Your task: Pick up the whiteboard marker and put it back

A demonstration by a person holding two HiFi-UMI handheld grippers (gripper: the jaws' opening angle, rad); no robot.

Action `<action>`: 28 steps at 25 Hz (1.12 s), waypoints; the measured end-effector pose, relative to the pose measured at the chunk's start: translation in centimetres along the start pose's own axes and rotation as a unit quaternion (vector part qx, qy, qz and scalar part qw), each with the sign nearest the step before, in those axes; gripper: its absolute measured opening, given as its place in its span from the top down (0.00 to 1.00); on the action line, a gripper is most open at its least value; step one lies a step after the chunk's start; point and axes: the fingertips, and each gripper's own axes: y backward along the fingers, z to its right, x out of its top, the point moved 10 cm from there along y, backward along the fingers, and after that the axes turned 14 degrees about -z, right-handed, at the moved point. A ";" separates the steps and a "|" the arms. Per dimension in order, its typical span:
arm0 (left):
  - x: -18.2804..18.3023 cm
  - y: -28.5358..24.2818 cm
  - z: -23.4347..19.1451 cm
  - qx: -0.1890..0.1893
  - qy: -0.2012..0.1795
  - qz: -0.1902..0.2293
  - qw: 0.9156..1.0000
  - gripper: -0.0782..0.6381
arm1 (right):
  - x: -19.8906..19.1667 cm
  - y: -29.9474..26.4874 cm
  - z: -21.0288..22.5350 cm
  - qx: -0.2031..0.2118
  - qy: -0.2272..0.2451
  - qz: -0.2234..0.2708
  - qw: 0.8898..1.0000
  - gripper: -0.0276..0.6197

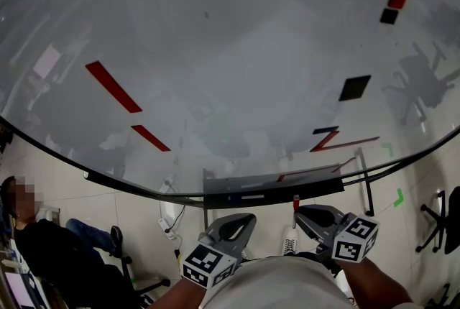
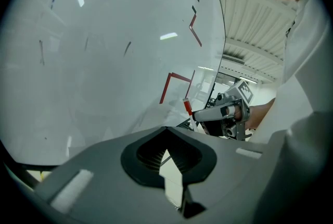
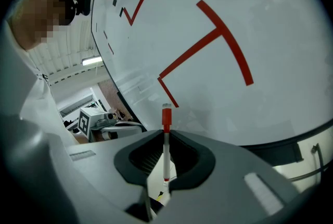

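A whiteboard marker (image 3: 166, 139) with a white barrel and red cap stands upright between the jaws of my right gripper (image 3: 165, 158), which is shut on it. The red cap pokes out past the fingertips toward the whiteboard (image 1: 230, 49). In the head view the marker (image 1: 295, 201) tips up from the right gripper (image 1: 302, 213), just below the board's ledge (image 1: 273, 189). My left gripper (image 1: 244, 220) sits beside it, jaws together with nothing held. From the left gripper (image 2: 167, 155) view, the right gripper (image 2: 221, 112) and the marker's cap (image 2: 187, 107) show off to the right.
The whiteboard carries red lines (image 1: 113, 86) and a black square (image 1: 355, 87). A person (image 1: 43, 243) sits on a chair at the lower left. An office chair (image 1: 442, 221) stands at the right edge, and cables hang below the board.
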 end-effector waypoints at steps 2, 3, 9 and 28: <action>0.0 0.0 -0.1 0.000 0.000 -0.001 1.000 0.87 | 0.0 0.0 0.1 -0.001 -0.001 -0.002 1.000 0.91; 0.0 0.0 -0.1 0.000 0.000 -0.001 1.000 0.87 | 0.0 0.0 0.1 -0.002 -0.001 -0.002 1.000 0.91; -0.1 -0.1 -0.4 0.000 0.002 -0.002 1.000 0.87 | 0.3 -0.4 0.0 -0.006 0.008 -0.002 1.000 0.91; -0.2 -0.1 -1.4 0.012 0.015 -0.001 1.000 0.87 | 0.8 -1.6 0.3 -0.111 0.164 -0.059 0.978 0.91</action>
